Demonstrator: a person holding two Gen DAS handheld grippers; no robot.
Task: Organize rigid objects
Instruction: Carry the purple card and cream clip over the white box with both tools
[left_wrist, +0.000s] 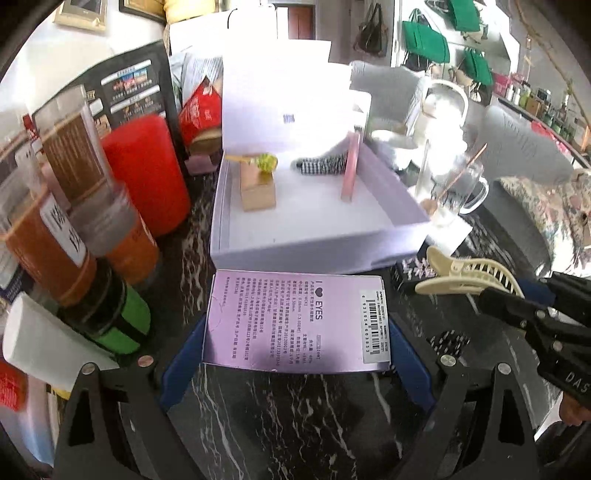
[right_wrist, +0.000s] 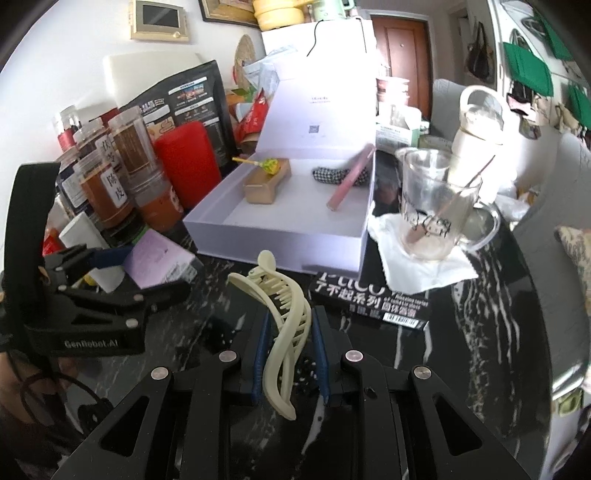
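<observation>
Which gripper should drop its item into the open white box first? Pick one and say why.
Left, probably. The left gripper holds the purple contact-lens box squarely facing the white box, just short of its front wall. The right gripper, holding the cream hair claw, sits off to the side.

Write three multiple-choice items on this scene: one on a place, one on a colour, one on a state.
1. Where does the pink tube lie?
A. in the open white box
B. in the glass mug
C. on the black carton

2. What colour is the hair clip?
A. red
B. cream
C. green

3. What is between the left tongs?
A. nothing
B. a jar
C. the lilac box

Answers:
1. A, the tube leans against the box's inner wall.
2. B, its teeth and arms are pale cream.
3. C, the blue pads flank the lilac box on both sides.
</observation>
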